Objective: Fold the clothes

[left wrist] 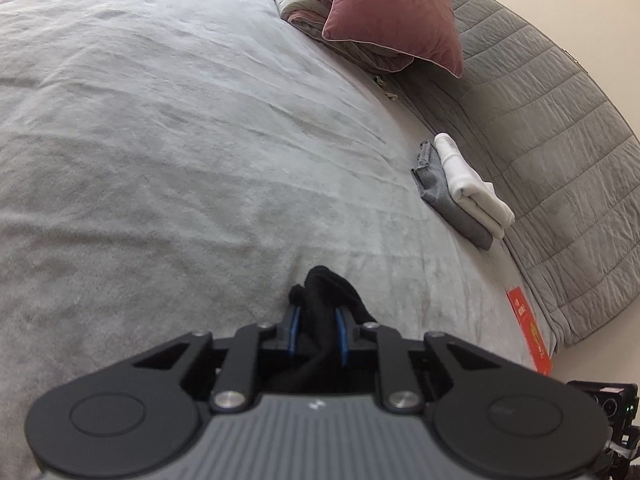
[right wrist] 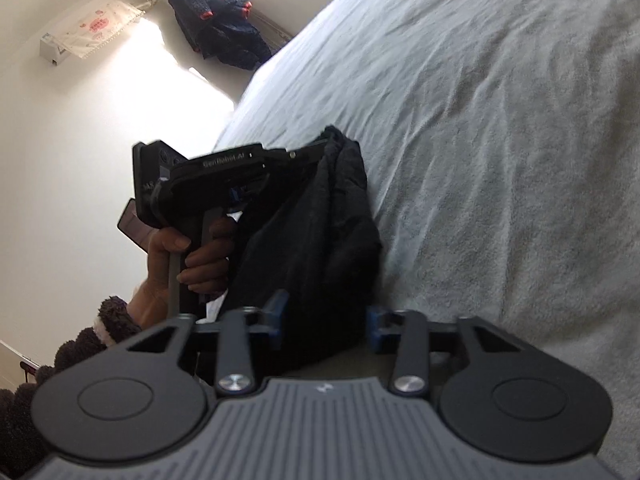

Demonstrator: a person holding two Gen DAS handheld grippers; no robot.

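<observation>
- Black cloth (left wrist: 320,300) sits pinched between the blue pads of our left gripper (left wrist: 318,330), bunched just ahead of its tips, above the grey bedspread (left wrist: 160,140).
- Our right gripper (right wrist: 326,326) clamps the same black cloth (right wrist: 320,232), which hangs between both tools.
- Folded grey and white clothes (left wrist: 460,188) lie well ahead, right of the left gripper.

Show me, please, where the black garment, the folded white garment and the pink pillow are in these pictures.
black garment (right wrist: 320,232): right wrist view, middle of the bunched cloth.
folded white garment (left wrist: 472,184): left wrist view, middle of its top fold.
pink pillow (left wrist: 394,16): left wrist view, centre of its face.
</observation>
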